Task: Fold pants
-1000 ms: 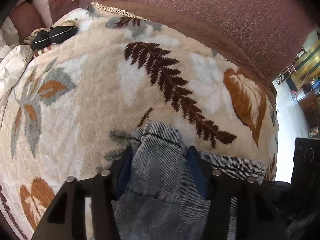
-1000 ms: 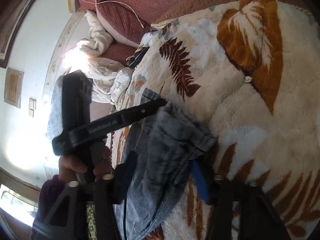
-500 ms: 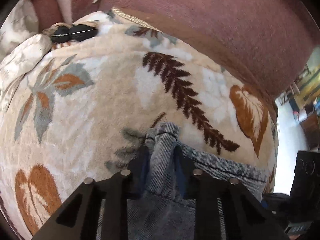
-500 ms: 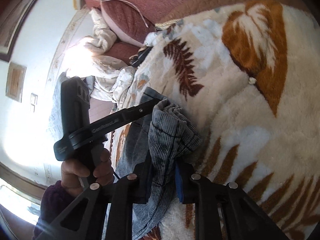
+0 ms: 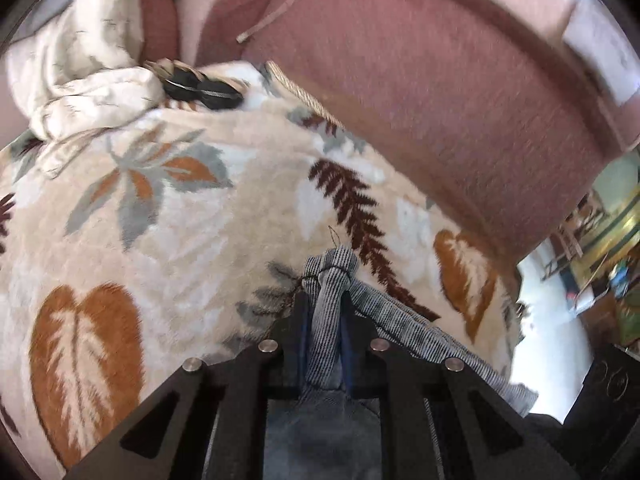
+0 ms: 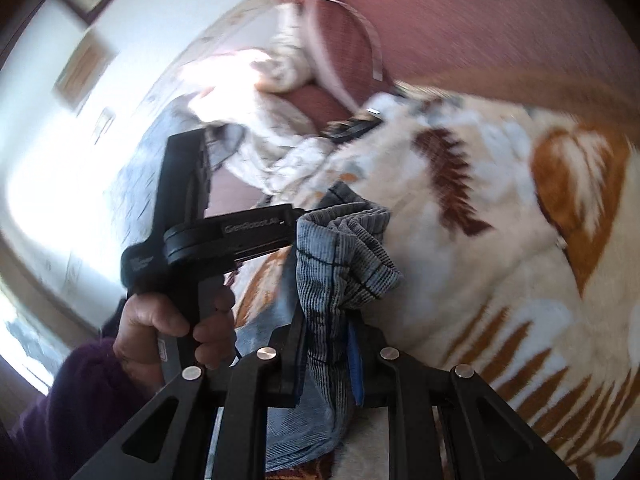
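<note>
Since a second ago both tools have gone from spread wide to clamped, and the cloth has lifted off the leaf-print blanket. The left tool pinches a bunched corner of the grey-blue pants; the right tool grips another fold of the pants, held above the blanket before a maroon sofa back.

Light: bright daylight, blown-out glare from the window.
Blur: motion smear, strongest in right view.
Edges: fisheye bending, dark corners.
</note>
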